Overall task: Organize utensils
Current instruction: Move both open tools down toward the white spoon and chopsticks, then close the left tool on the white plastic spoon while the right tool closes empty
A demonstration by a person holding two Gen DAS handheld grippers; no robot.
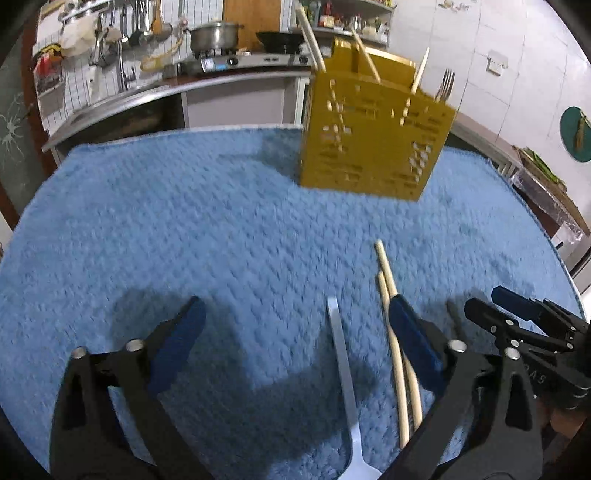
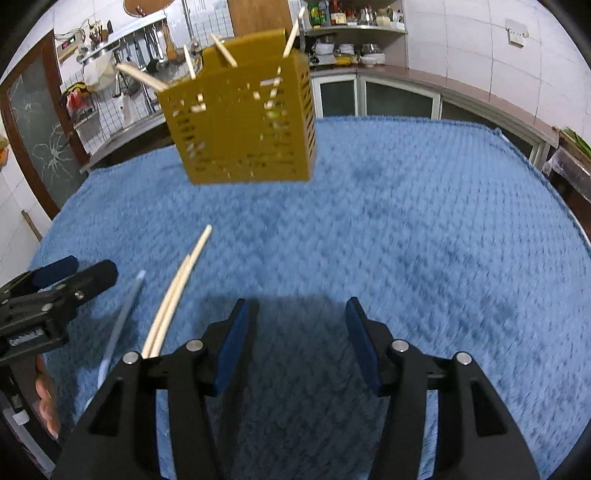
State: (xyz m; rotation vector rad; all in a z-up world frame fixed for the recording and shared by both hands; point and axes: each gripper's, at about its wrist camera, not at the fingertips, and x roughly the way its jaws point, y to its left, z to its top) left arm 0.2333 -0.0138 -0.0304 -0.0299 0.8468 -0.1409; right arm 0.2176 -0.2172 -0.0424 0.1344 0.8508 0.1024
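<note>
A yellow perforated utensil holder point(image 1: 373, 136) point(image 2: 243, 118) stands at the far side of the blue towel point(image 1: 184, 221) point(image 2: 424, 221); several chopsticks and a fork point(image 1: 445, 85) stick out of it. A flat metal utensil point(image 1: 341, 362) point(image 2: 122, 321) lies on the towel between my left gripper's open fingers. My left gripper point(image 1: 297, 301) point(image 2: 88, 269) touches nothing. Two loose chopsticks point(image 1: 386, 273) point(image 2: 181, 288) lie just right of the utensil, partly under the left gripper's right finger point(image 1: 410, 332). My right gripper point(image 2: 297, 306) point(image 1: 485, 299) hovers half open over bare towel, right of the chopsticks.
Behind the table runs a kitchen counter with a stove point(image 1: 255, 61), a pot point(image 1: 214, 35) and a sink with hanging tools point(image 1: 122, 55). A cabinet counter point(image 2: 406, 85) lines the right wall. A hand point(image 2: 44, 402) holds the left gripper.
</note>
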